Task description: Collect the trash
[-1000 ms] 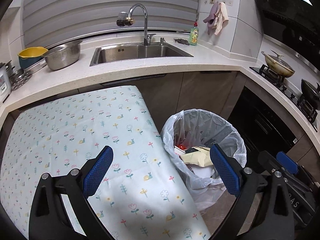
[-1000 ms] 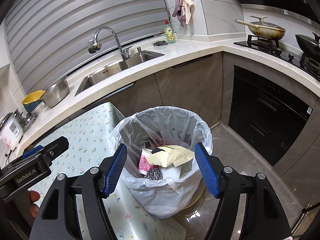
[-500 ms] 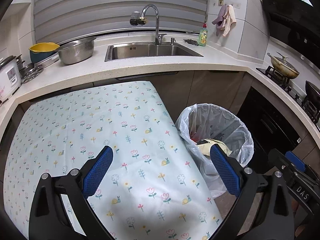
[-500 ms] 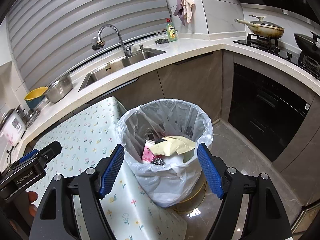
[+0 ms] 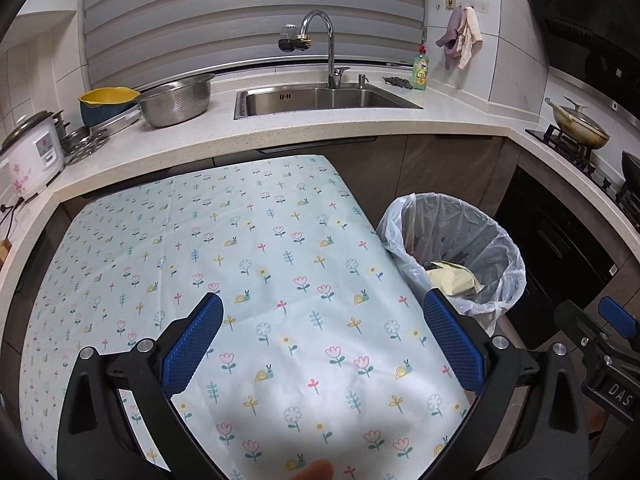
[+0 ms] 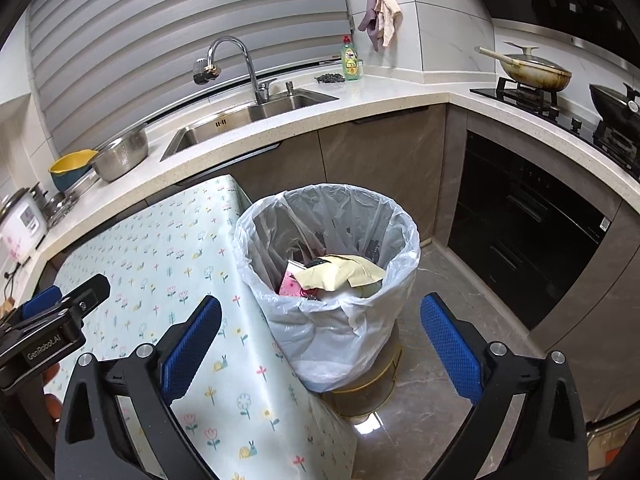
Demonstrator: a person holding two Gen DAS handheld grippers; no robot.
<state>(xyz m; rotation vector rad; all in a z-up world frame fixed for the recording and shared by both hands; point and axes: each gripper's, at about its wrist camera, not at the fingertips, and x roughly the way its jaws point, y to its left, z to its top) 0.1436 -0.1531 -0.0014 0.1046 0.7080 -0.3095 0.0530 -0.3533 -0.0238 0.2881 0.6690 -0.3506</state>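
Readable markings: "GenRobot.AI" is printed on the left gripper [image 6: 60, 320] body as seen from the right wrist view; "DAS" shows on the right gripper [image 5: 612, 344] body at the edge of the left wrist view. The soap bottle [image 6: 351, 62] by the sink [image 6: 256, 114] carries a green label, text too small to read. The rice cooker [image 5: 30, 156] has a control panel and pink flower print, lettering illegible.

Left gripper: jaws spread wide, nothing between the pads, held above the table [image 5: 256, 264], which is covered by a floral and snail print cloth. Right gripper: jaws spread wide, empty, held above the floor [image 6: 460, 320] with the bin [image 6: 328, 264] just ahead of its fingers.

Trash [image 6: 340, 276]: yellow paper, a pink packet and a dark item lie inside the bin's clear liner, below its rim.

Edges: the bin stands just beside the table's right edge, liner touching the hanging cloth. The table's far edge lies near the counter [image 5: 280, 128] front. Bare floor lies between the bin and the oven [image 6: 532, 236] cabinets.
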